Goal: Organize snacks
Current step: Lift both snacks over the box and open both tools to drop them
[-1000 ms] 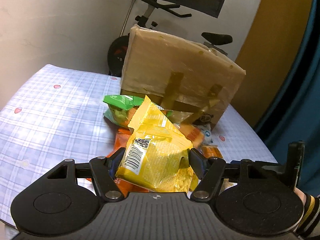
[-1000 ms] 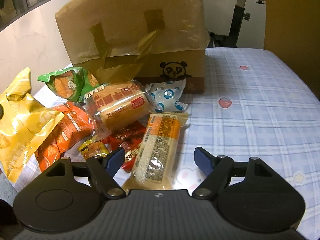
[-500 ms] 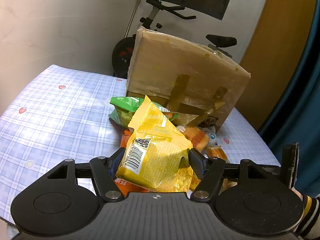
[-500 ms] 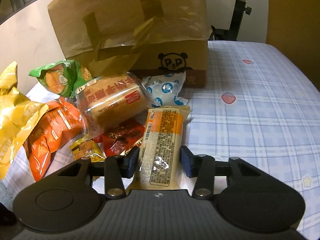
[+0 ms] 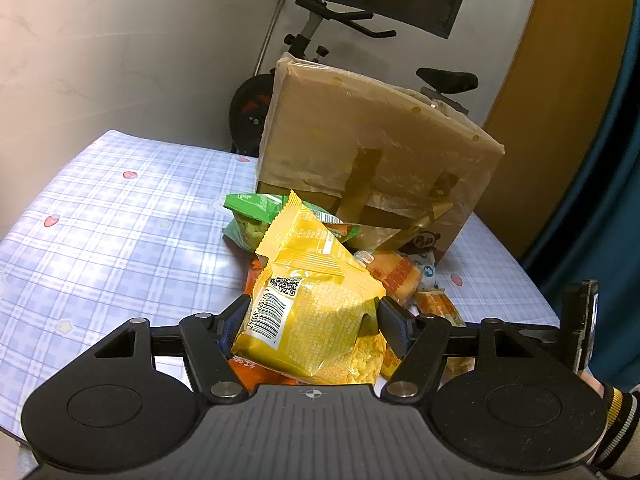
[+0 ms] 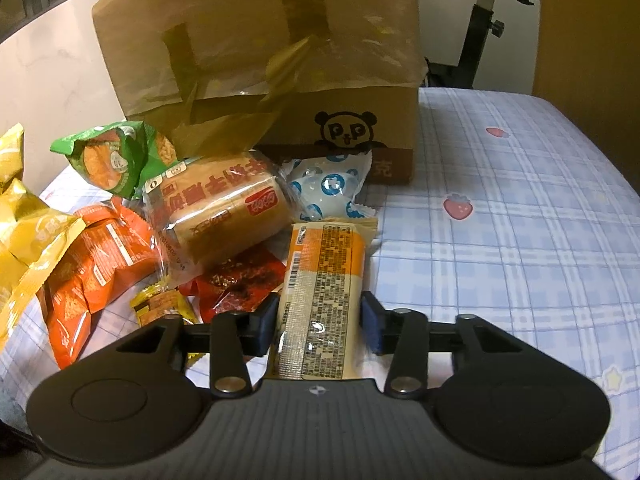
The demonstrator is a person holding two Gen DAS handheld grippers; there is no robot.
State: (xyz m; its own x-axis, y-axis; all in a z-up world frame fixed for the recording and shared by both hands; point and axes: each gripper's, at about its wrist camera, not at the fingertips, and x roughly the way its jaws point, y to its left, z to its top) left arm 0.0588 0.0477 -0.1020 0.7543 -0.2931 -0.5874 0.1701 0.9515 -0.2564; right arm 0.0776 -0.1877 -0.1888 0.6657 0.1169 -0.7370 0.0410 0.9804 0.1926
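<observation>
Two packets are pinched, the yellow snack bag lifted in the left tool and the orange bar gripped by the right tool, likely bound for the paper bag beyond the pile mid-counter

The right gripper has closed onto the orange wafer pack.

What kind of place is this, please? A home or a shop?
Probably a home room: an exercise bike stands behind a table with a checked strawberry tablecloth, where snacks lie before a paper bag.
</observation>
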